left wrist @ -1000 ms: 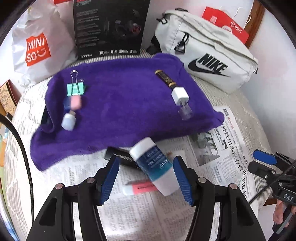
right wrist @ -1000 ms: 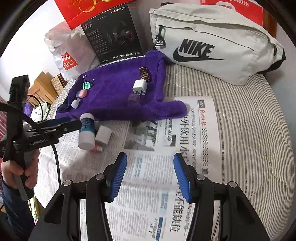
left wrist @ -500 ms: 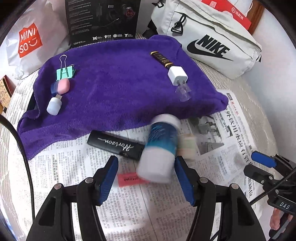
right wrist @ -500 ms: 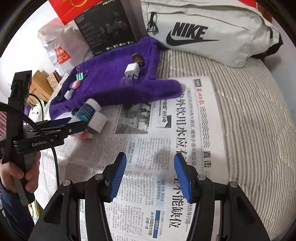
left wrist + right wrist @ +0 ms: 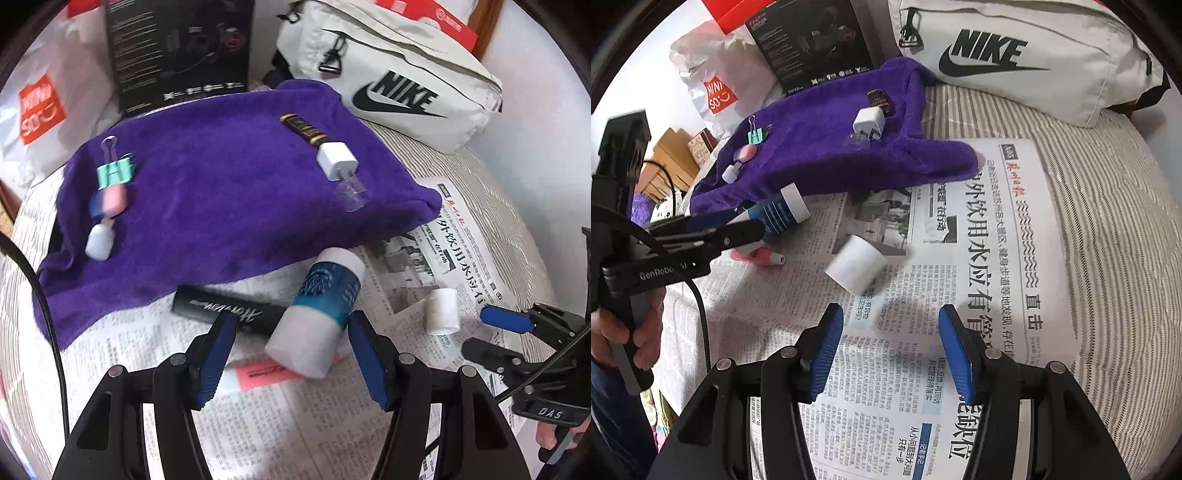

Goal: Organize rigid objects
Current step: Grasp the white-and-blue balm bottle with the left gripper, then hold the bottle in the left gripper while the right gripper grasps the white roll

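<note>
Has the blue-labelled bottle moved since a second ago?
Yes. The blue-labelled bottle has tipped from upright onto its side, cap toward the purple towel, on the newspaper.

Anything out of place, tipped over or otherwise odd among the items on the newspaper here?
Yes. The blue-labelled bottle lies tipped on its side across the black tube and pink marker, between the left gripper jaws, with no visible grip. A small white cap lies loose on the newspaper, apart from everything.

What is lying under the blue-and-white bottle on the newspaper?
The blue-and-white bottle lies tilted across the end of a black tube and a pink marker, both on the newspaper. The parts of both beneath the bottle are covered.
</note>
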{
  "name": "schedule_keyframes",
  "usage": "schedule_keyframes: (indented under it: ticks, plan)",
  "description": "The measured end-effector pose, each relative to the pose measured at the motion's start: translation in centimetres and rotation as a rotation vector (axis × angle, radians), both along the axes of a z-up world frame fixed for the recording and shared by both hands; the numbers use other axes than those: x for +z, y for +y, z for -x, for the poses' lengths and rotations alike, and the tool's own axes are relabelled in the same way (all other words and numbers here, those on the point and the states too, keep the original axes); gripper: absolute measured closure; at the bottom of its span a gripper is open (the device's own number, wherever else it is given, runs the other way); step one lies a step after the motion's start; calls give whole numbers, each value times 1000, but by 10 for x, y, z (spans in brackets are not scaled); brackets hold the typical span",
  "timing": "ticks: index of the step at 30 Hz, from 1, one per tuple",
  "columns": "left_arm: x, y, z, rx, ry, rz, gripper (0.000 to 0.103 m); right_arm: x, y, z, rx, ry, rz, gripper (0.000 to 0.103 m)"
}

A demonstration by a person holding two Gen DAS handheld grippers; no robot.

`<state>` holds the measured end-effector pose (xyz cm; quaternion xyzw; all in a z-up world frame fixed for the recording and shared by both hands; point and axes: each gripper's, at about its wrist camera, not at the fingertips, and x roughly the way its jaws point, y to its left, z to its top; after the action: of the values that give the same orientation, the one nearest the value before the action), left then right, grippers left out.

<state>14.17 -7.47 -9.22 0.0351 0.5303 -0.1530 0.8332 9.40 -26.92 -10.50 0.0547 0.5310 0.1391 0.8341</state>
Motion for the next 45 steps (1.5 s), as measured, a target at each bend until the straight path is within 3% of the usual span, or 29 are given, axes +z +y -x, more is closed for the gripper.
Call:
schedule_keyframes:
  ticks: [11, 13, 15, 18, 21, 26, 38, 45]
  plan:
    - [-12, -33, -5, -107, -8, -112, 44, -6, -5, -7, -8, 9, 22, 50]
    - [-13, -35, -3, -120, -30, -140, 47, -7, -6, -8, -8, 11, 22, 50]
    - [-12, -34, -2, -120, -39, -149, 57, -7, -6, -9, -11, 13, 19, 49]
    - [-8, -28, -3, -116, -32, -103, 66, -7, -4, -10, -12, 10, 24, 46]
    - [-5, -18, -3, -106, -27, -36, 67, -7, 0, -11, -6, 8, 36, 46]
    - [-3, -4, -1, -69, -26, 8, 68, -7, 3, -11, -5, 8, 45, 46]
    - [6, 60, 13, 66, -55, 40, 68, -7, 15, -10, 18, 10, 58, 46]
    - [-6, 99, 19, 150, -44, 10, 68, -7, 25, -9, 35, 9, 69, 46]
